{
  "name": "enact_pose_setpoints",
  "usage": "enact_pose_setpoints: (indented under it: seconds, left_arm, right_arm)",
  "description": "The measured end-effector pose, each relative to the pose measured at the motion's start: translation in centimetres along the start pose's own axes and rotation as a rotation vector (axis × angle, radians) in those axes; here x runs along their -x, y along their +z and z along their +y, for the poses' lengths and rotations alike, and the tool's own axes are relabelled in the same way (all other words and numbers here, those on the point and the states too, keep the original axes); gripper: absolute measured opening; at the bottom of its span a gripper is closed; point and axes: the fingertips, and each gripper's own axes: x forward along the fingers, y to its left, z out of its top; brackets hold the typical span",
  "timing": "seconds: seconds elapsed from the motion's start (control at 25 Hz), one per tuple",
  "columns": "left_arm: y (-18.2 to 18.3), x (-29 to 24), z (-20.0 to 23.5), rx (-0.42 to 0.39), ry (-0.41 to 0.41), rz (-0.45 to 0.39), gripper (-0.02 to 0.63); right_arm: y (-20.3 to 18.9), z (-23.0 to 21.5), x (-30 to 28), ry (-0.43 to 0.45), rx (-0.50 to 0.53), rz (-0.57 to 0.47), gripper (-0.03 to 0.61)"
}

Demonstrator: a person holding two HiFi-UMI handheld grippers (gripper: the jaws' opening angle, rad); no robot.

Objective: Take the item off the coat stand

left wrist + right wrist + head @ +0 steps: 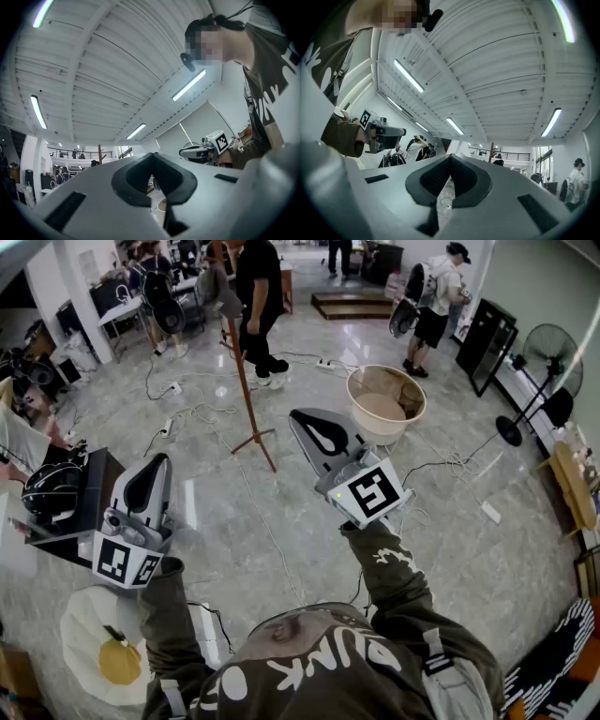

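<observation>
We hold both tools low over the pale tiled floor (281, 512), and neither one touches anything. The left tool (157, 465) has its jaws pressed together at the tips; in its own view the dark pads meet and nothing stands between them. The right tool (304, 424) is the same, with its jaws closed against each other and empty. It is held further forward than the left one, and it points toward the coat stand (247, 371).

The coat stand is a thin wooden pole on spread legs. It stands on the floor well apart from both tools, ahead and between them. A grey item (219, 291) hangs at its top, still on the stand; what kind of item it is, we cannot tell. A person in dark clothes (256, 296) stands just behind the pole. To the right of the stand a round beige tub (360, 381) sits on the floor, near the tip of the right tool. Thin cables (173, 418) lie across the tiles to the left of the stand.
</observation>
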Motion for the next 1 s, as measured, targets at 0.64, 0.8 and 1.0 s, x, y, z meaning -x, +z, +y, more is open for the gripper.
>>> enact_pose_setpoints:
  seconds: [0.64, 0.8, 1.0]
  left_arm:
    - [-0.2, -0.2, -0.8, -0.001, -0.003, 0.016, 0.005]
    - [-0.9, -0.5, -0.9, 0.001, 0.001, 0.026, 0.005]
    - [-1.1, -1.5, -1.7, 0.003, 0.000, 0.037, 0.005]
  right_arm:
    - [-0.3, 0.6, 0.4, 0.034, 0.032, -0.009, 0.020]
    - [-1.5, 0.7, 0.1, 0.064, -0.002, 0.003, 0.149]
    - [-2.1, 0.0, 0.5, 0.098, -0.052, 0.009, 0.338]
